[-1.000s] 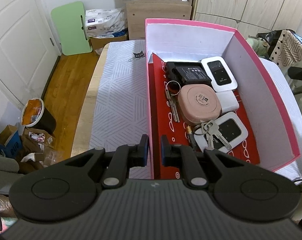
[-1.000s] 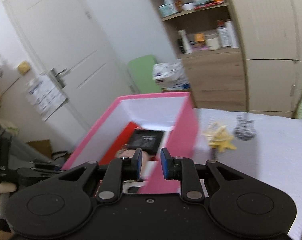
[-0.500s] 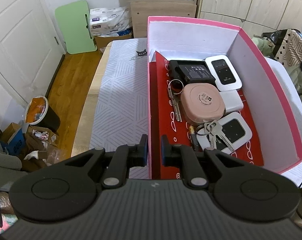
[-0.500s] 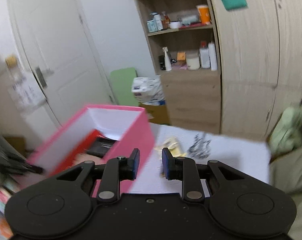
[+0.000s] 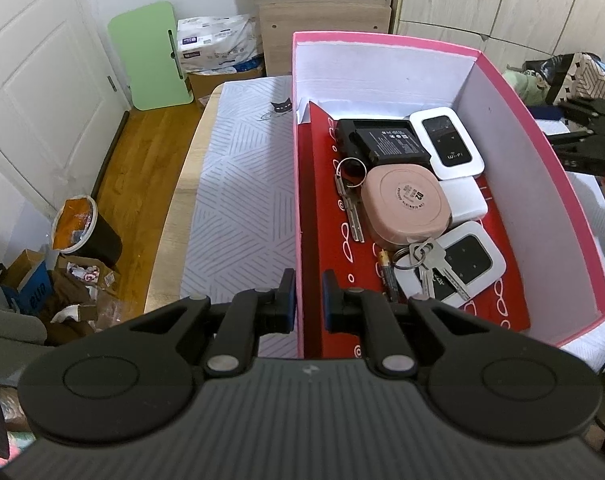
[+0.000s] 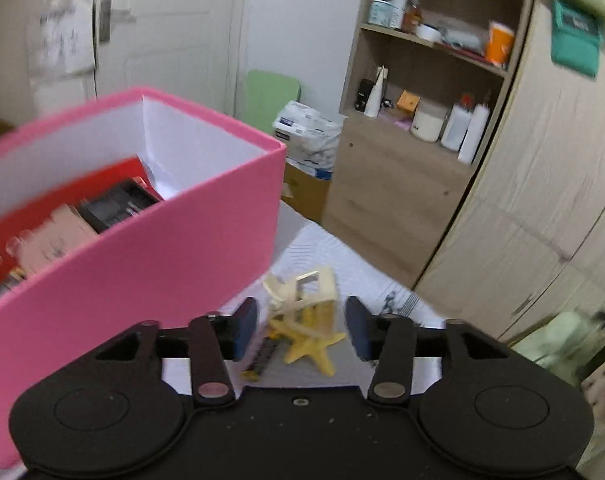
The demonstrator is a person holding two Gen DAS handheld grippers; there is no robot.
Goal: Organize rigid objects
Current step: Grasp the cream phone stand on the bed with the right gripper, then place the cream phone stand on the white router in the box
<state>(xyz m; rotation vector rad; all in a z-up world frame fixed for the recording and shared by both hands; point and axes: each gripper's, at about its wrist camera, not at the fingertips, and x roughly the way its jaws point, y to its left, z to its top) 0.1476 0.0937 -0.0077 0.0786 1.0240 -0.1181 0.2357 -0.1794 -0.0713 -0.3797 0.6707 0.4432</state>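
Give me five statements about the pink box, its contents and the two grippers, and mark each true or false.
1. The left gripper is clamped on the near wall of the pink box. True.
2. The pink round case lies on the table outside the box. False: it lies inside the box, among the other items.
3. The right gripper is shut on a yellow starfish-shaped item. False: its jaws have just been opening and stand apart, with the item on the cloth between them, untouched.
4. A bunch of keys rests partly on a white WiFi device in the box. True.
5. The box's floor is blue. False: it is red with white markings.
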